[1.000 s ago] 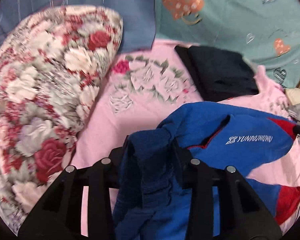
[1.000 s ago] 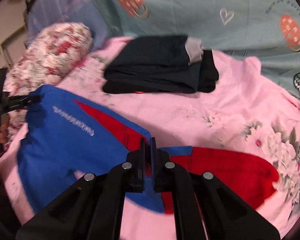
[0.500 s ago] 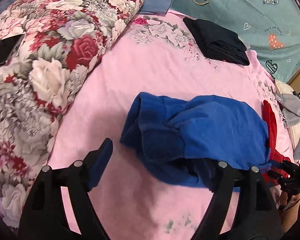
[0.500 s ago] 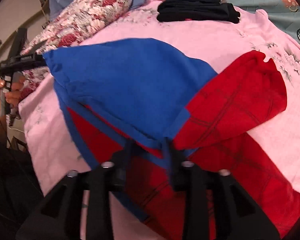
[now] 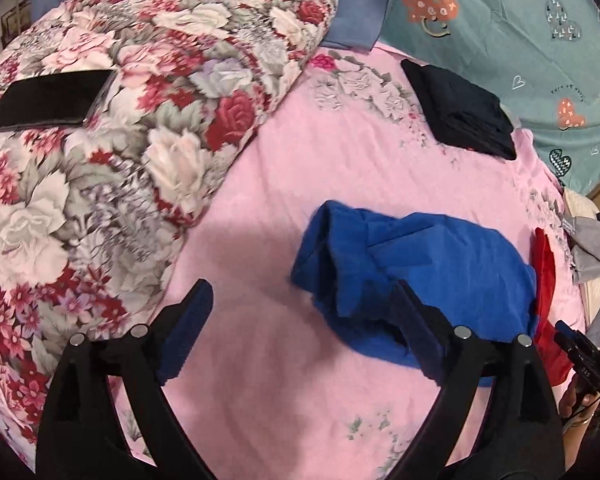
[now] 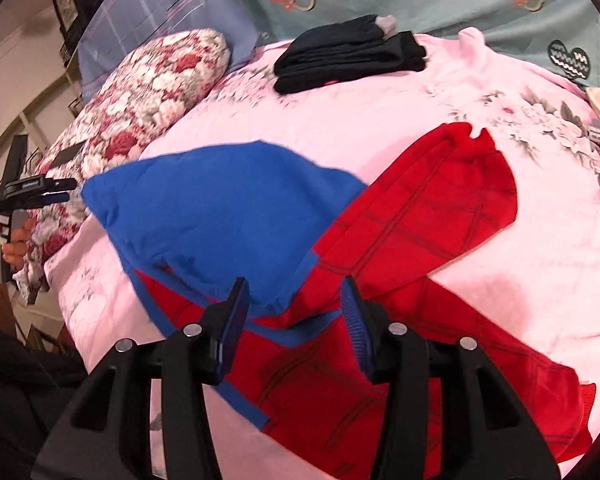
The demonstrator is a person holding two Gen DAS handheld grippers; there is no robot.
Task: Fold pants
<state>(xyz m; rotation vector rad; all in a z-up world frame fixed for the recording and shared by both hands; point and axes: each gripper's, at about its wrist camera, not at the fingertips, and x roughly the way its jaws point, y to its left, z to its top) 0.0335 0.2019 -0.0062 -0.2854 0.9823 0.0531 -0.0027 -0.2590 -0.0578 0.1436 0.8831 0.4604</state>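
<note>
Bed (image 5: 340,168): carries all items. Pants (image 6: 340,240), near middle of bed, upper part folded over the legs, which run out to the right in the right wrist view. Stack of folded clothes (image 6: 348,54), behind the pants, well apart, near the far edge of the bed. Quilt roll (image 5: 120,140), along the bed's left side. Phone (image 5: 48,104), flat on top of the quilt roll. Pillow (image 6: 160,20), behind the quilt roll. Loose clothes (image 5: 592,244), at the bed's right edge.
</note>
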